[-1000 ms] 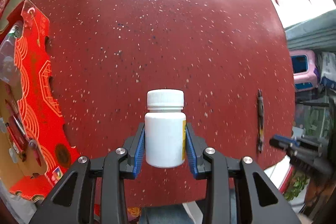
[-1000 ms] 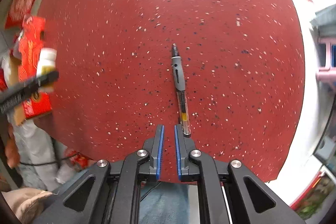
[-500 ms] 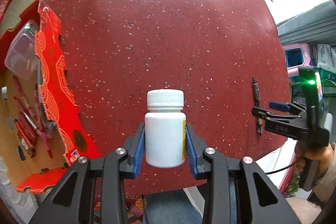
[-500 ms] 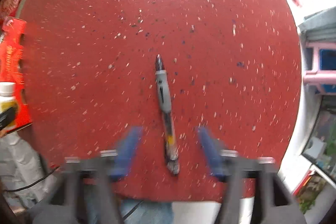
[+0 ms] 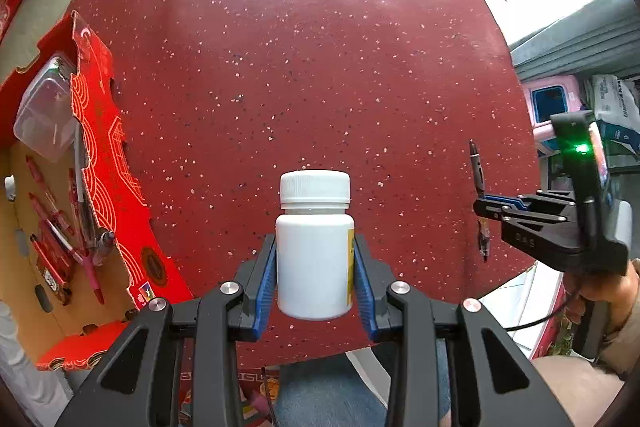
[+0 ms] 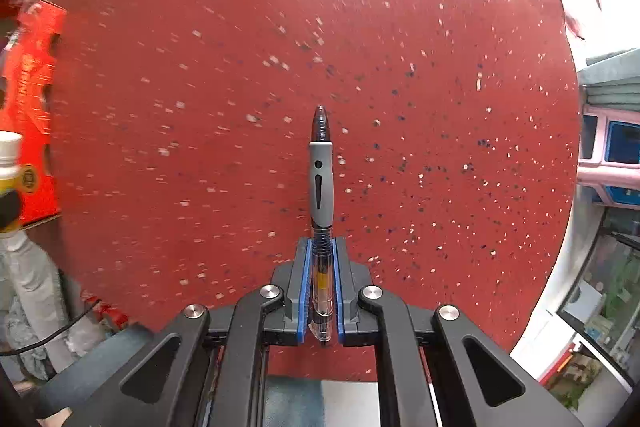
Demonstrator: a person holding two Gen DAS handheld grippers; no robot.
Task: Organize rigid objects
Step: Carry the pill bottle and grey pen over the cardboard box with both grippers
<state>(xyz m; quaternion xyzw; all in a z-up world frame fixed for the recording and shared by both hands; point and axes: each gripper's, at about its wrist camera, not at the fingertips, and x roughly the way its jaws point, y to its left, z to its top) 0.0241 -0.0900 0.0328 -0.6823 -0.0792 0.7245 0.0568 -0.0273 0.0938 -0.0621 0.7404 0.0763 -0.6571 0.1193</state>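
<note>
My left gripper (image 5: 315,267) is shut on a white pill bottle (image 5: 314,247) with a ribbed cap and holds it upright above the round red table (image 5: 300,47). My right gripper (image 6: 321,259) is shut on a grey and clear pen (image 6: 321,195), its tip pointing away along the fingers. In the left wrist view the right gripper (image 5: 486,209) shows at the table's right edge with the pen (image 5: 478,175) in it. The bottle (image 6: 9,155) shows at the left edge of the right wrist view.
A red and gold cardboard box (image 5: 104,163) stands open at the table's left, holding several pens (image 5: 60,227) and a clear plastic container (image 5: 48,111). A pink crate (image 5: 554,103) sits beyond the table's right edge. My knees are below the near edge.
My right gripper opened around the pen on the table, then closed on its rear barrel. The left gripper carried the bottle back, bringing the box more into view.
</note>
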